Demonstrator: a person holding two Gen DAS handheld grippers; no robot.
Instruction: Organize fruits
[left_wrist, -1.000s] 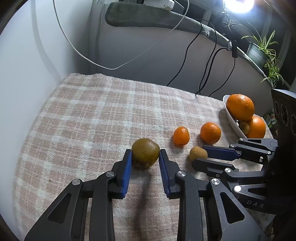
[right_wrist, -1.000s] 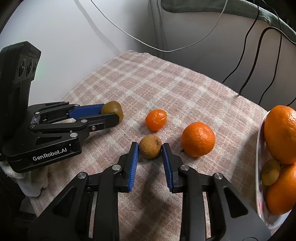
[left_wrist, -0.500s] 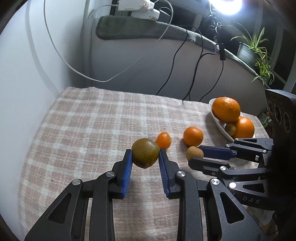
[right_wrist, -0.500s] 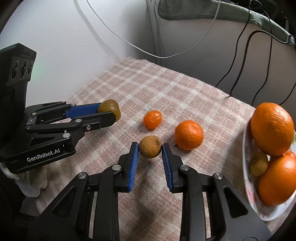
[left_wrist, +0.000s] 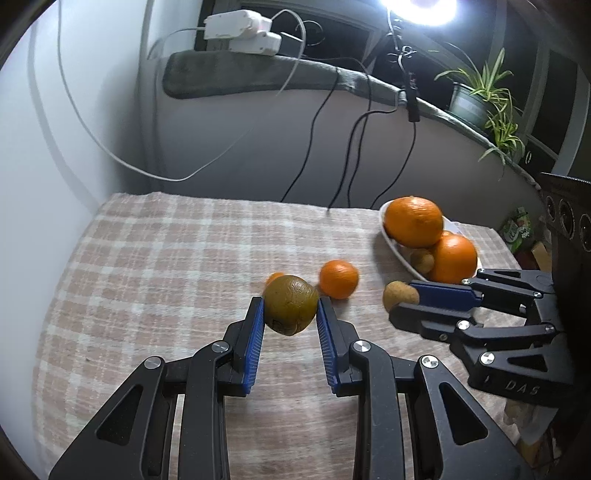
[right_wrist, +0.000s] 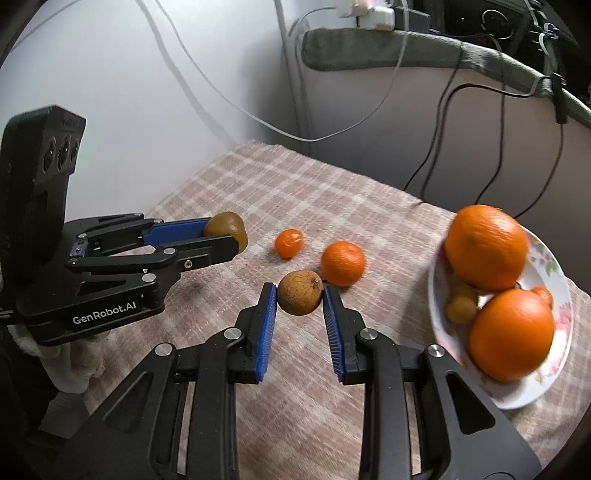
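While both grippers hold fruit above the checked cloth, left gripper clamps a green-brown fruit, right gripper a tan fruit. Two loose mandarins lie between them and the plate at the cloth's right edge; bare cloth left, wall behind.

Two big oranges, three mandarins, three brown kiwis, one plate, two claws

1. We see a counter under a pink-and-cream plaid cloth.
2. Behind it stands a pale grey wall with white and black cables hanging down.
3. A bright lamp glares above the sill (potted plants beside it).
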